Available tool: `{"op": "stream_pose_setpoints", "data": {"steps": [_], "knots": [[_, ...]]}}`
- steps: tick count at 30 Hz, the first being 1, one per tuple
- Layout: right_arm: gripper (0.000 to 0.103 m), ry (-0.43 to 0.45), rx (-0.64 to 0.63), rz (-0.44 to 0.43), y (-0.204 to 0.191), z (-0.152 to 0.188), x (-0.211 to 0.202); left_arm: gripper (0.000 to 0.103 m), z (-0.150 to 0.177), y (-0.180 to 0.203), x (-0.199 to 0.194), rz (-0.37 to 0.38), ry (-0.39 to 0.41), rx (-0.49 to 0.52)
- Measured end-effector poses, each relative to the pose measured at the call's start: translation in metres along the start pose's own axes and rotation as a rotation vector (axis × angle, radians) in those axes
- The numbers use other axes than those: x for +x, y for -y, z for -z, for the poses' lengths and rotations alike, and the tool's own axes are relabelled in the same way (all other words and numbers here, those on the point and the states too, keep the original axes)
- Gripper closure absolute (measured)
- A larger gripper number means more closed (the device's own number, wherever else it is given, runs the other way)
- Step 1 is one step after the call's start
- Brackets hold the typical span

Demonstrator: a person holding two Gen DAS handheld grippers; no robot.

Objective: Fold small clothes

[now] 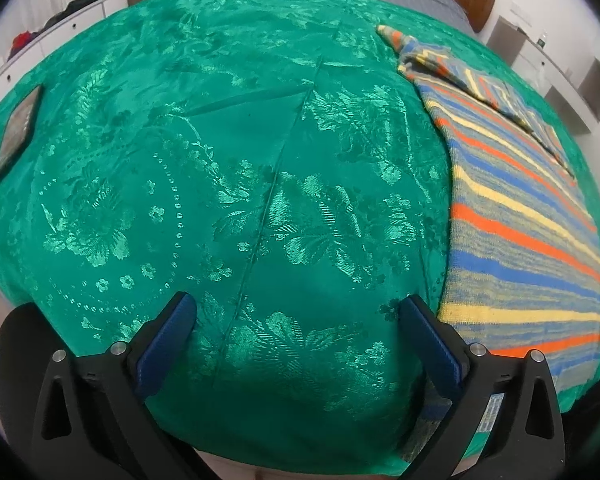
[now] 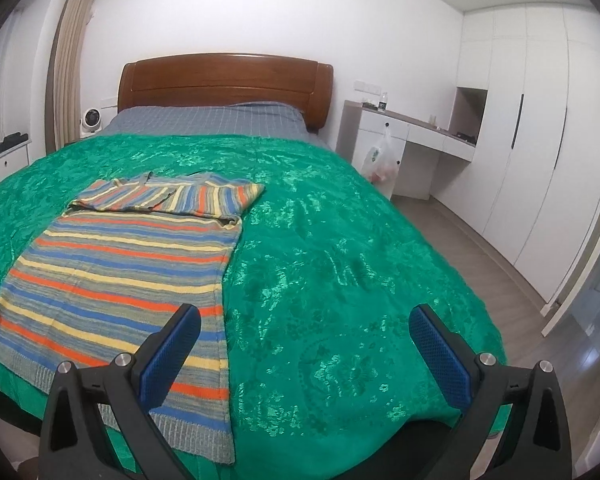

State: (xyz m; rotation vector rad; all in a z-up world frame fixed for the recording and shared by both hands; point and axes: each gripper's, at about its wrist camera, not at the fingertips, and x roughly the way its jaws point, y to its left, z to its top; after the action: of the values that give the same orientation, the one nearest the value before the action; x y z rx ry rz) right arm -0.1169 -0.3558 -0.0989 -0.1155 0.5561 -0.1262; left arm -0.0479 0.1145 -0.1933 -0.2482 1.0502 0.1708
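Sleeves look folded in already on the sweater (image 2: pixel 116 264) lying flat on the bed (image 2: pixel 340 240), both tongs, left (image 1: pixel 296 316) and right (image 2: pixel 305 326), gaping empty, so next is probably grabbing the hem to fold it up.

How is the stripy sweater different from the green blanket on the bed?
The striped sweater has orange, blue and yellow bands; the green bedspread is one colour with shiny flowers. The sweater is small, with sleeves folded in; the bedspread lies spread wide beneath it. Both lie flat.
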Motion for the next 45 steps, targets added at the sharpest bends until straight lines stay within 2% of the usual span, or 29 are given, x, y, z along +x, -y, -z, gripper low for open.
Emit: {"op": "stream_pose_setpoints", "data": {"steps": [3,6,7,10,13,14,16,18,20,21,22,23,24,25,26,30,32,37,41,45], "knots": [[0.0,-0.021,0.008,-0.019,0.001,-0.001,0.005,0.001,0.002,-0.001,0.004,-0.006,-0.007,-0.009],[0.0,-0.057,0.025,-0.105,0.009,-0.009,0.016,0.001,0.001,0.001,0.002,-0.002,-0.086,0.018],[0.0,-0.074,0.017,-0.127,0.011,-0.012,0.019,0.001,0.003,0.001,-0.004,0.029,-0.121,0.029],[0.0,-0.194,-0.059,-0.244,0.015,-0.019,0.025,0.001,0.013,0.001,-0.028,0.161,-0.119,0.041],[0.0,-0.38,-0.115,-0.379,0.005,-0.004,0.037,0.004,0.026,0.017,-0.031,0.249,-0.179,0.093],[0.0,-0.436,-0.11,-0.431,0.002,0.003,0.042,0.006,0.03,0.023,-0.029,0.259,-0.199,0.108],[0.001,-0.532,-0.095,-0.512,-0.006,0.014,0.054,0.027,0.038,0.037,-0.021,0.257,-0.247,0.148],[0.003,-0.602,-0.069,-0.561,-0.013,0.025,0.066,0.037,0.044,0.049,-0.017,0.237,-0.276,0.188],[0.017,-0.674,-0.006,-0.608,-0.017,0.034,0.08,0.052,0.049,0.057,-0.017,0.232,-0.281,0.212],[0.034,-0.702,0.02,-0.619,-0.017,0.037,0.085,0.062,0.05,0.059,-0.016,0.228,-0.285,0.219],[0.049,-0.727,0.043,-0.623,-0.018,0.041,0.091,0.079,0.052,0.063,-0.015,0.232,-0.295,0.232],[0.056,-0.759,0.059,-0.628,-0.019,0.045,0.098,0.088,0.054,0.067,-0.013,0.244,-0.308,0.242],[0.071,-0.791,0.061,-0.621,-0.02,0.051,0.104,0.097,0.055,0.07,-0.009,0.25,-0.325,0.254],[0.095,-0.809,0.053,-0.607,-0.022,0.054,0.107,0.098,0.056,0.071,-0.008,0.246,-0.323,0.263],[0.1,-0.827,0.047,-0.588,-0.022,0.057,0.109,0.099,0.054,0.071,-0.011,0.25,-0.317,0.267],[0.1,-0.802,0.1,-0.602,-0.007,0.045,0.096,0.1,0.048,0.057,-0.026,0.296,-0.296,0.234],[0.1,-0.776,0.175,-0.623,0.006,0.036,0.09,0.1,0.04,0.048,-0.034,0.332,-0.301,0.21],[0.1,-0.647,0.261,-0.676,0.013,-0.005,0.082,0.1,0.004,0.04,-0.059,0.429,-0.232,0.146],[0.1,-0.51,0.264,-0.686,0.01,-0.055,0.09,0.1,-0.049,0.046,-0.069,0.472,-0.124,0.124],[0.1,-0.403,0.233,-0.649,0.004,-0.106,0.123,0.1,-0.121,0.062,-0.056,0.444,-0.018,0.125]]}}
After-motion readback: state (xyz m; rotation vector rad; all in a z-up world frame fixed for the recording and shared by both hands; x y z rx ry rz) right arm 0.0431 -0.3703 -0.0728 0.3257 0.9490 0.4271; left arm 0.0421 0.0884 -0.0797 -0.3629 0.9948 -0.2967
